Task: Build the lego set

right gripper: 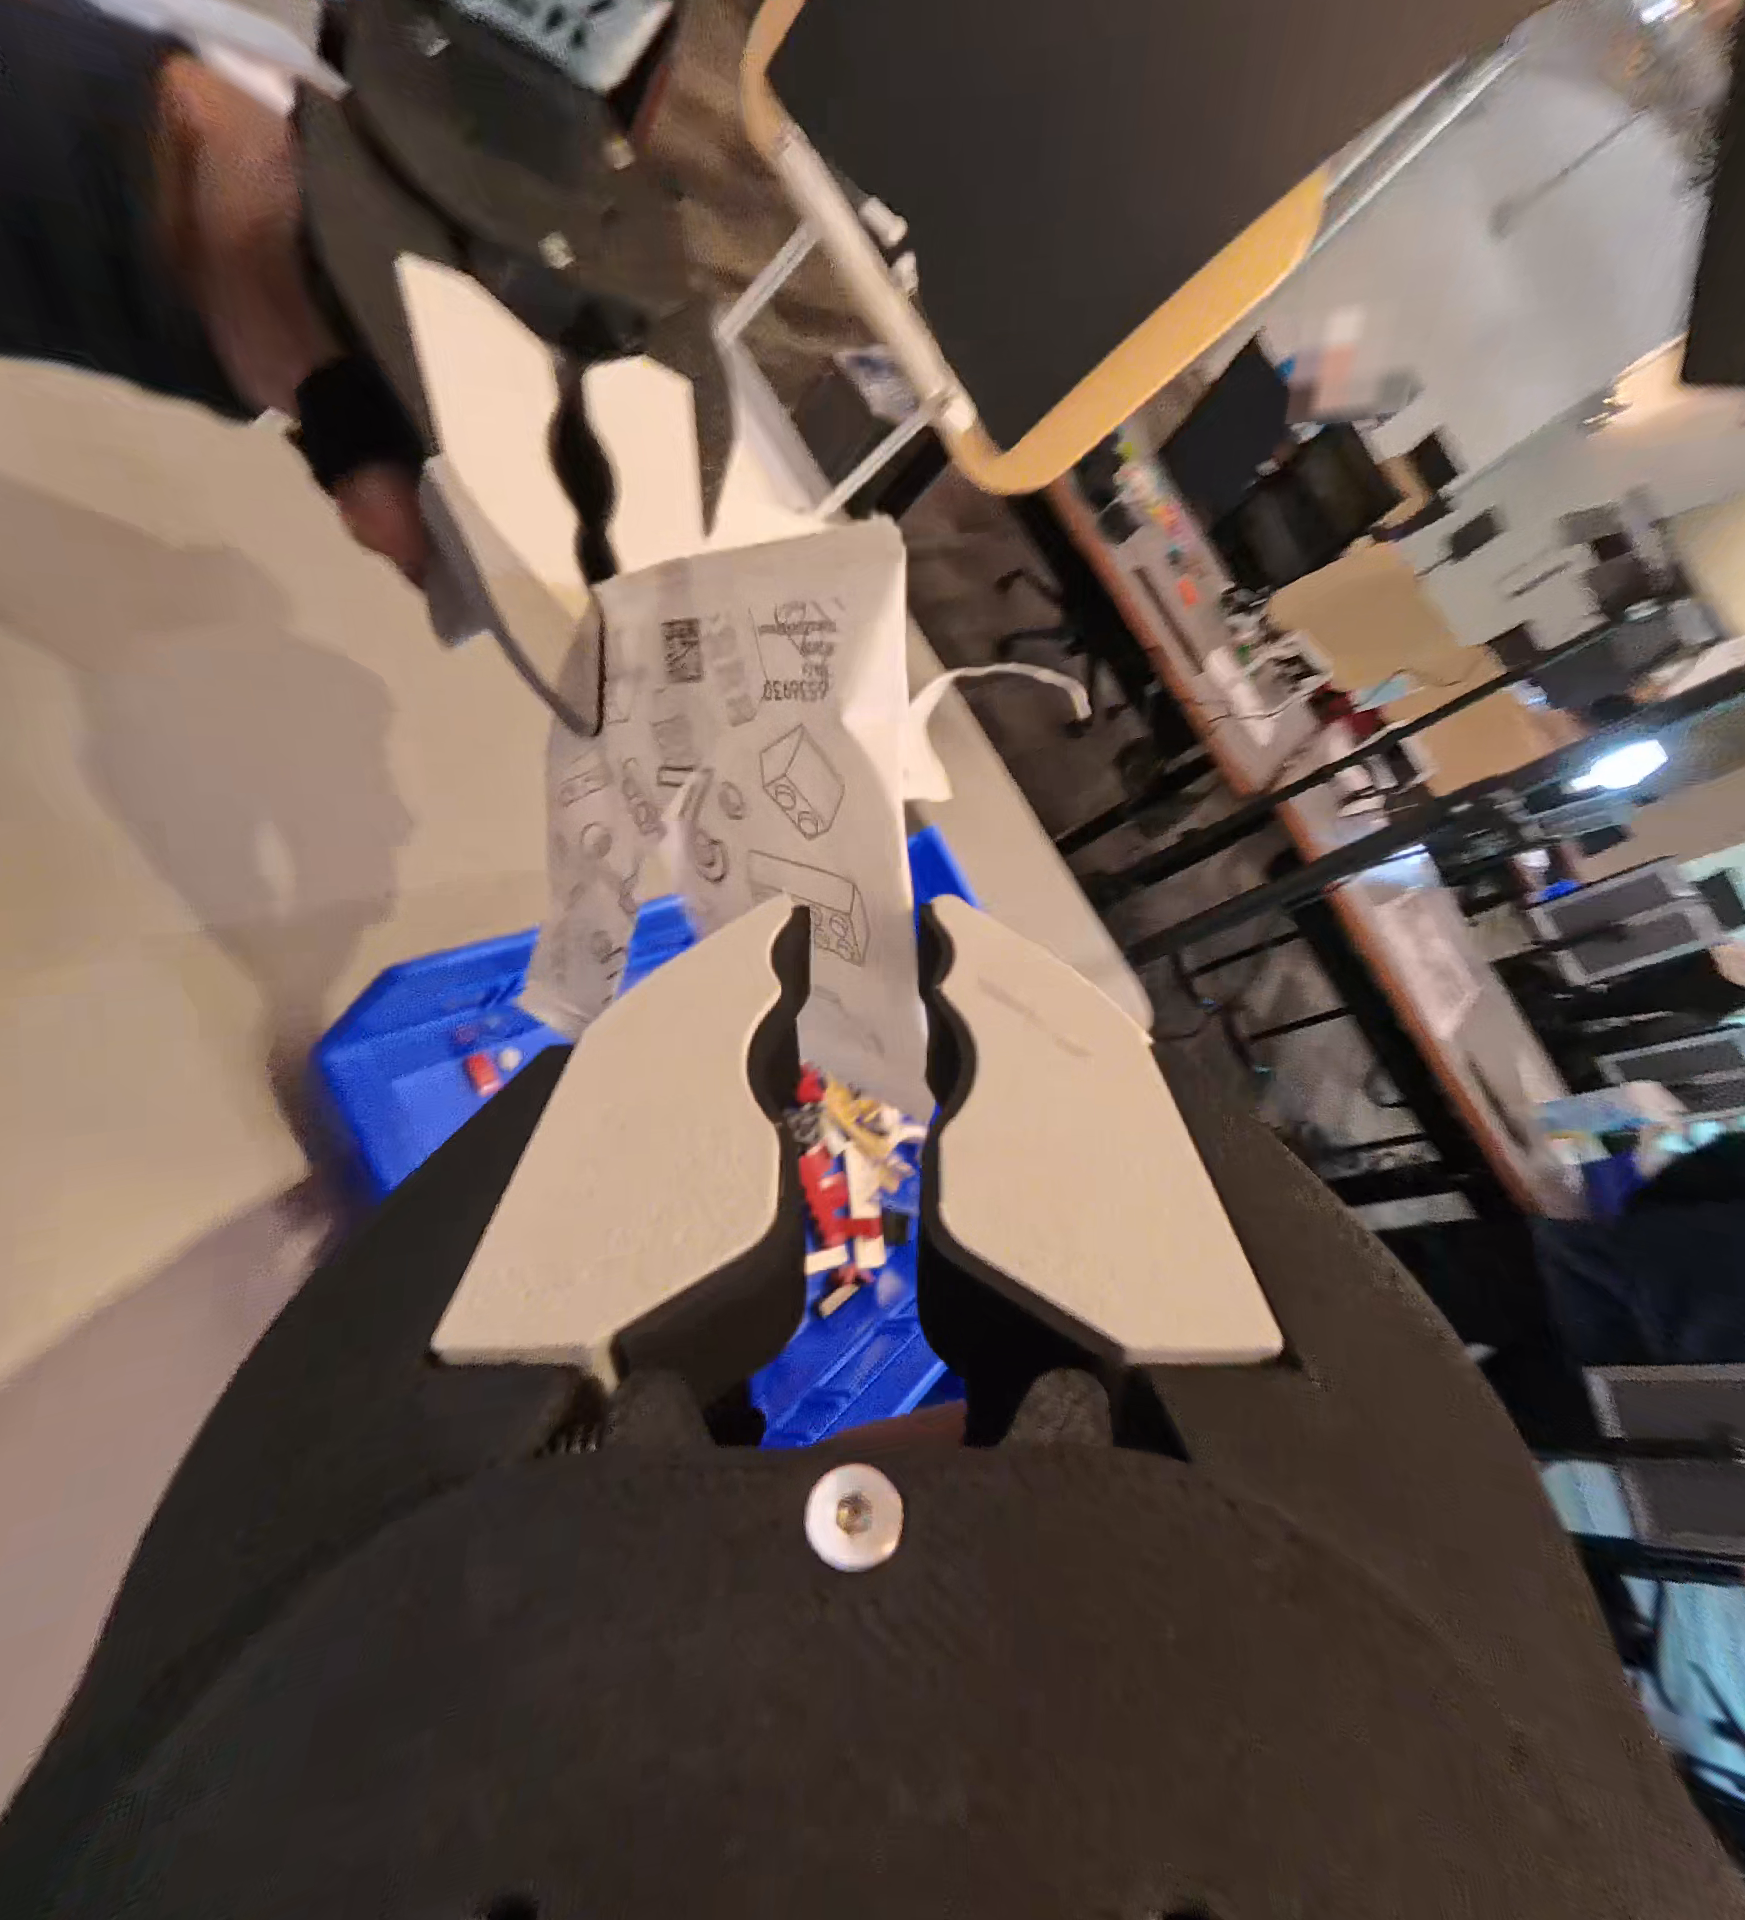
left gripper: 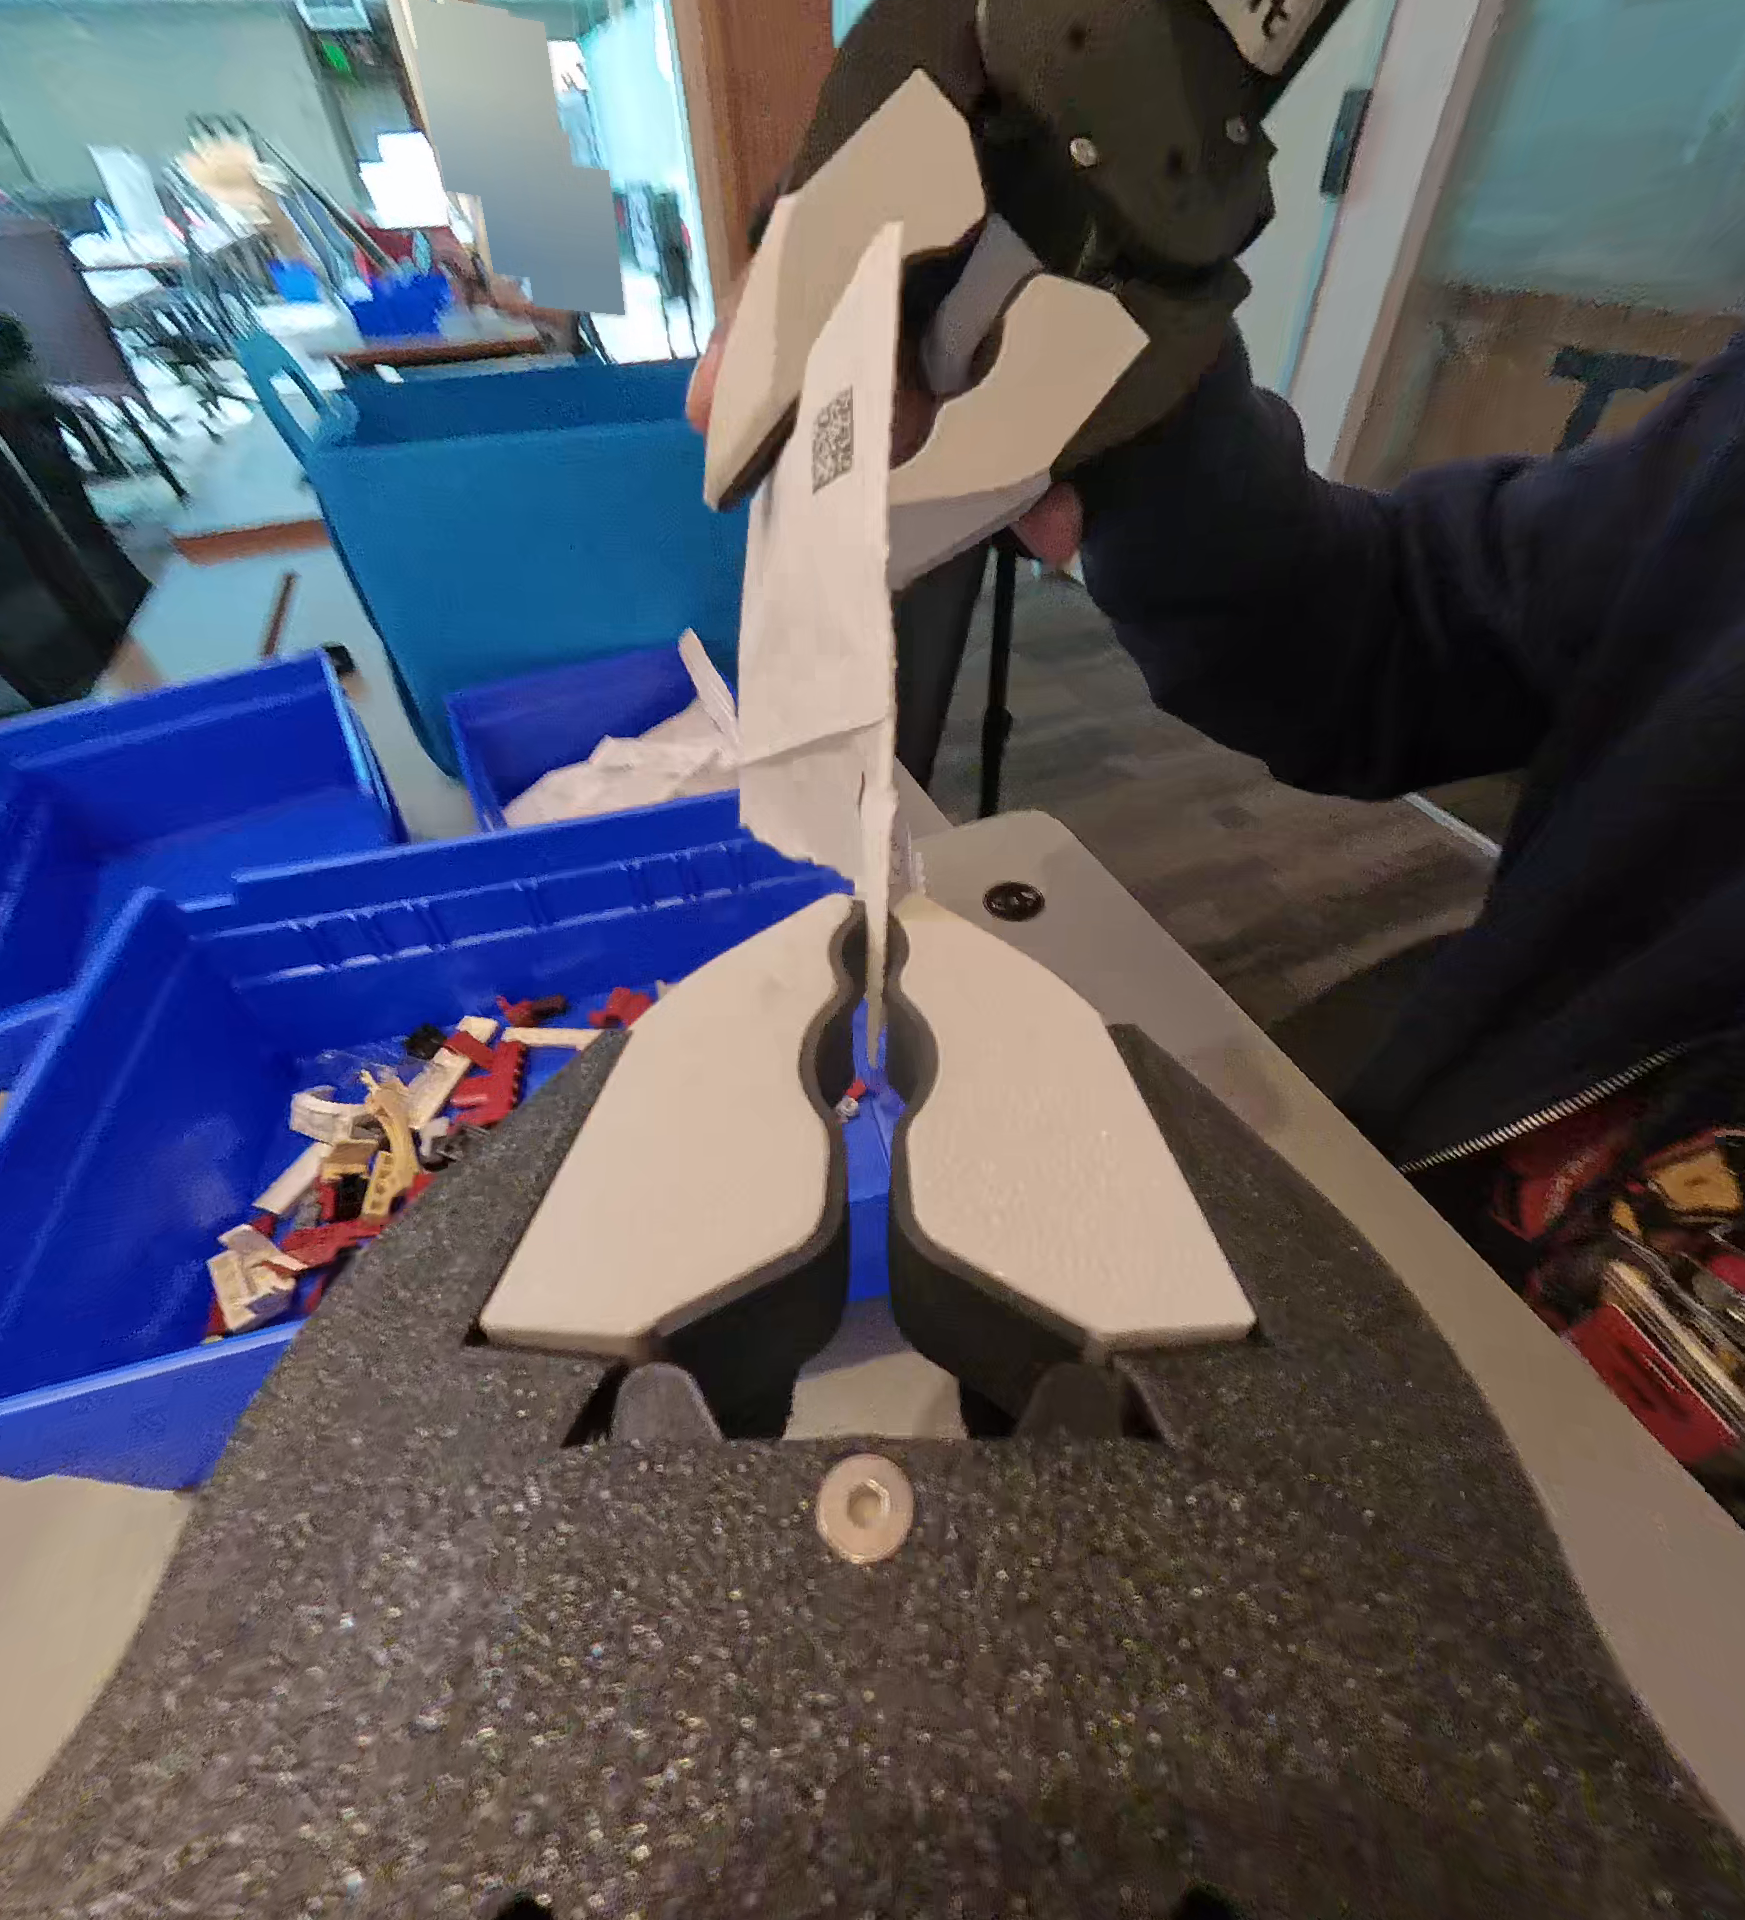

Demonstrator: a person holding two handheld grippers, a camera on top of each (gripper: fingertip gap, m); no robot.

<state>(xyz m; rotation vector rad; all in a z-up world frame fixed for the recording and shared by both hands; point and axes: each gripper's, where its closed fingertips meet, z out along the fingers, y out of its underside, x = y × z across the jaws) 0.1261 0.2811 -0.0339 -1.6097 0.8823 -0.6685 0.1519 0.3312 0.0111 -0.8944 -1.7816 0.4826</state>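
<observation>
Nearest the left wrist camera, the left gripper (left gripper: pixel 878 925) has its grey fingers (left gripper: pixel 702 1122) drawn almost together, nipping the thin lower edge of a torn white paper bag (left gripper: pixel 816 644) printed with brick drawings. The bag rises straight from those tips to the right gripper (left gripper: pixel 821 525), held above by a person's dark sleeve (left gripper: pixel 1367 623). Its fingers stand apart with the bag's flat face spanning the gap between them; whether the pads press on the paper cannot be told. Just left of and below the left fingers sits a blue bin (left gripper: pixel 535 904) on the grey table (left gripper: pixel 1107 935), with red, white and tan bricks (left gripper: pixel 380 1132) heaped in it. Beyond it are another blue bin (left gripper: pixel 151 748) and a third (left gripper: pixel 577 707) holding crumpled white paper (left gripper: pixel 629 769)
</observation>
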